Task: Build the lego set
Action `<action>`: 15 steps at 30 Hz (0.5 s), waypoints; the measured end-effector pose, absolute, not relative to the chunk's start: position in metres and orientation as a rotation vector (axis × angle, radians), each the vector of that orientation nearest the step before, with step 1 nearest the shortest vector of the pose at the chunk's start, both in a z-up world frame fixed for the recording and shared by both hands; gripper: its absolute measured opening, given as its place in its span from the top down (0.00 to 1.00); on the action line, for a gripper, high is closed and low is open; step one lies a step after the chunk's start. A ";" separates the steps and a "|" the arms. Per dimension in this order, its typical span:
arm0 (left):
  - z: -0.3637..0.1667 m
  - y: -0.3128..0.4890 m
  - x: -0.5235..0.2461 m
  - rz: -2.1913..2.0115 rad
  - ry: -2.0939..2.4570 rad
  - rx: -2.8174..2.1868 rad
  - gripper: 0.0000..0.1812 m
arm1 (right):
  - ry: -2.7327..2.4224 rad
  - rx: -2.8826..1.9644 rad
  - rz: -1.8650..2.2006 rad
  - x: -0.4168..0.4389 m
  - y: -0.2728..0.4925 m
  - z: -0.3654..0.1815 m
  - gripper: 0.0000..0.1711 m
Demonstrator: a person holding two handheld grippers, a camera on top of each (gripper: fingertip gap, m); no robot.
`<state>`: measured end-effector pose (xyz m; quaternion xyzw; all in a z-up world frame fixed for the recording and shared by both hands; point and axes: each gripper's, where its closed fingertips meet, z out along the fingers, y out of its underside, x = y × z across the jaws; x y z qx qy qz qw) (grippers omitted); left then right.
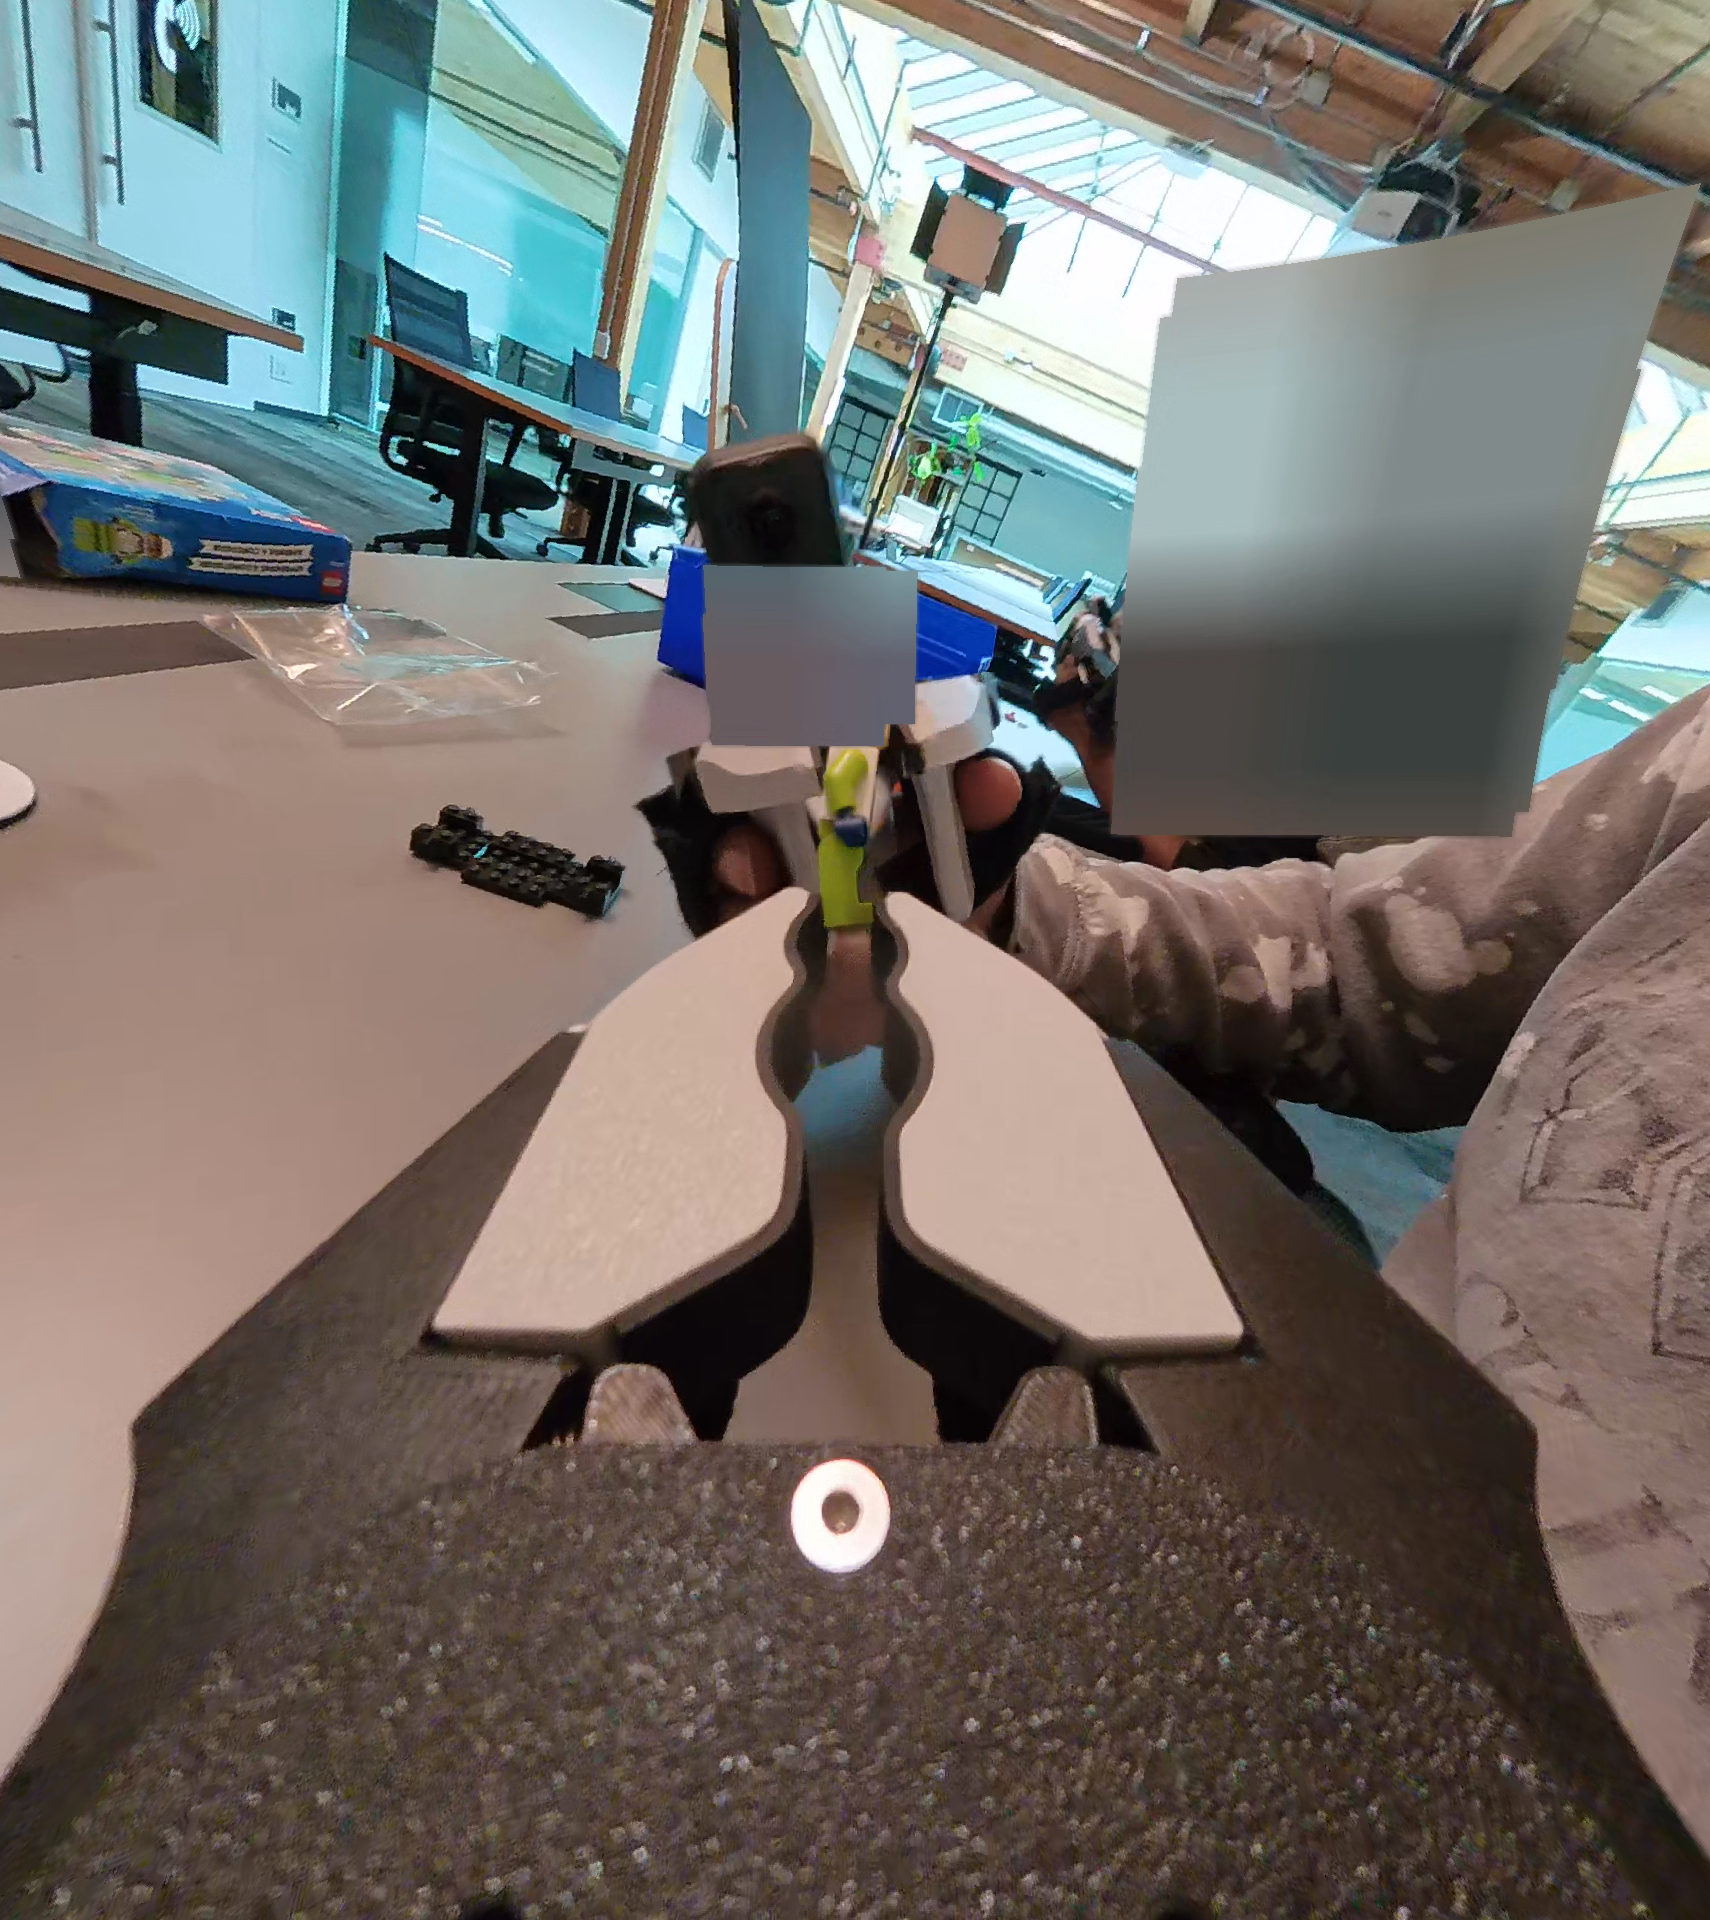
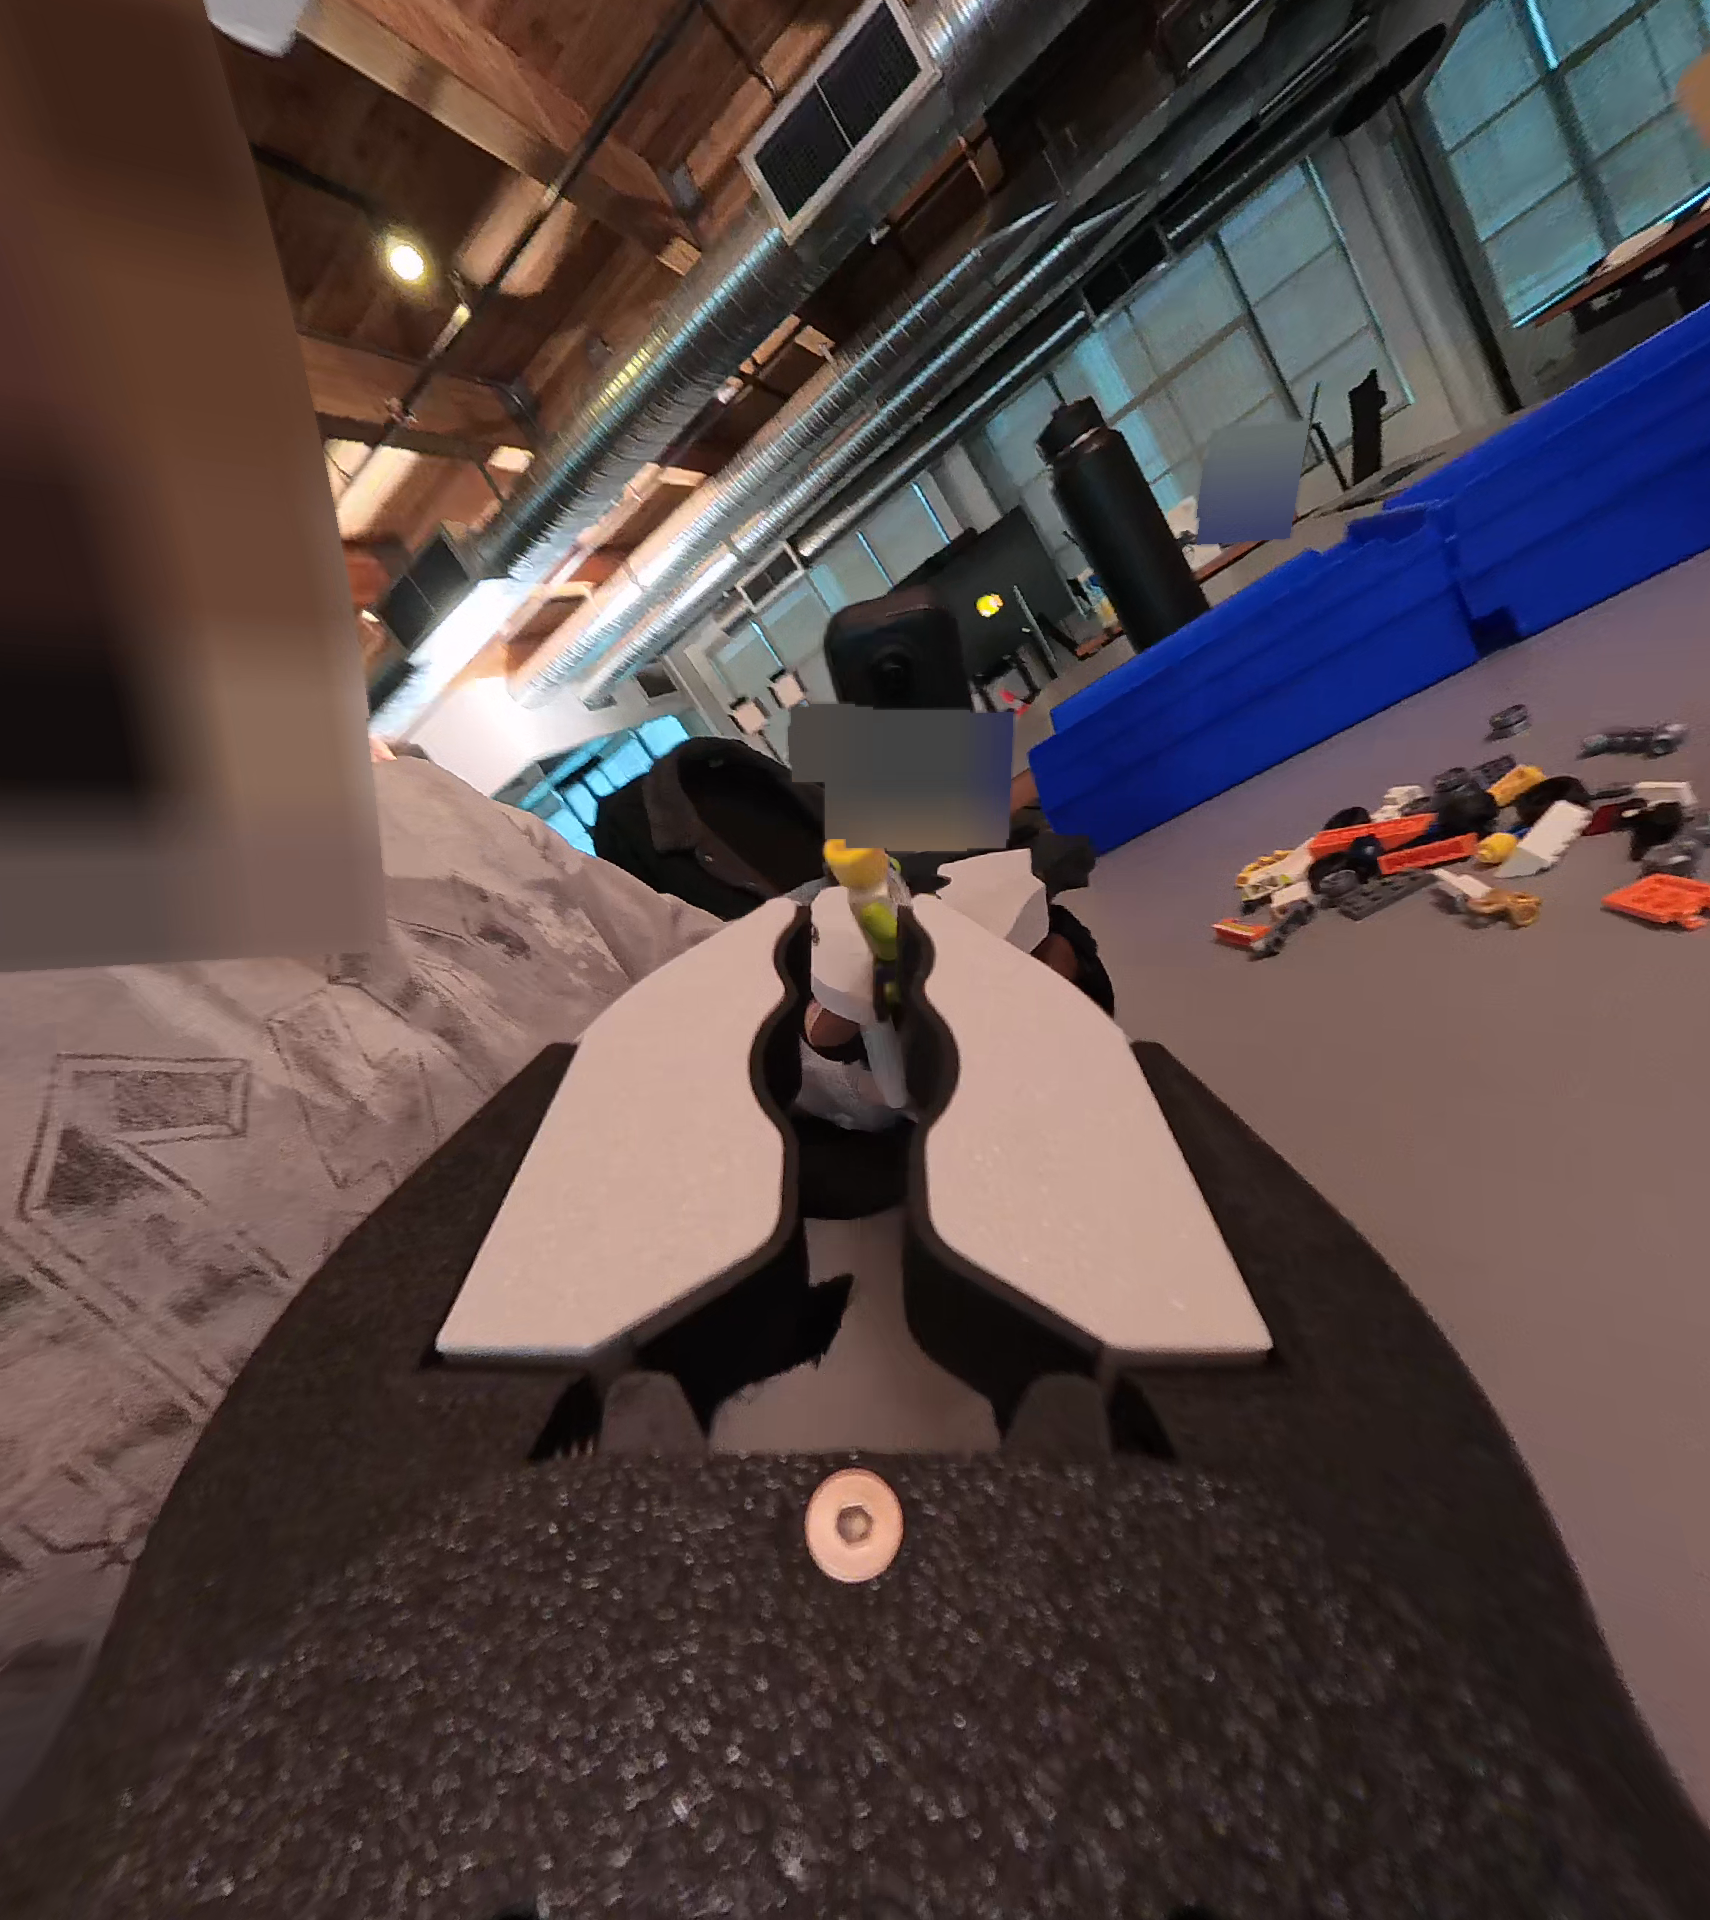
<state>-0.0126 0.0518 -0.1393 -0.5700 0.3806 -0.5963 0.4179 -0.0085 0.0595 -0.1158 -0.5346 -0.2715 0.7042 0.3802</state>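
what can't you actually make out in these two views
- Minifigure, left wrist view: its lower end is hidden between the left gripper tips; which parts each gripper pinches cannot be told.
- Right gripper, left wrist view: partly behind a blur patch.
- Loose lego pile, right wrist view: pieces too small and soft to identify.
- Black plate assembly, left wrist view: stud detail too small.
- Lego box, left wrist view: partly covered by a blur patch.

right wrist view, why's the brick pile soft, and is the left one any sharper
Right wrist view: wide-angle bending tilts the table, and the loose brick pile sits far off and slightly soft. Left wrist view: the black lego base is crisper, while the near tongs body blurs.
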 end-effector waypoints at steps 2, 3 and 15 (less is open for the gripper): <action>-0.143 0.053 -0.012 -1.449 0.977 -1.442 0.96 | -0.715 -1.383 1.745 -0.008 0.061 -0.117 0.89; -0.145 0.054 -0.012 -1.422 0.992 -1.445 0.96 | -0.736 -1.401 1.702 -0.007 0.062 -0.119 0.87; -0.177 0.065 -0.010 -0.891 1.230 -1.438 0.96 | -1.058 -1.577 1.095 -0.004 0.062 -0.143 0.83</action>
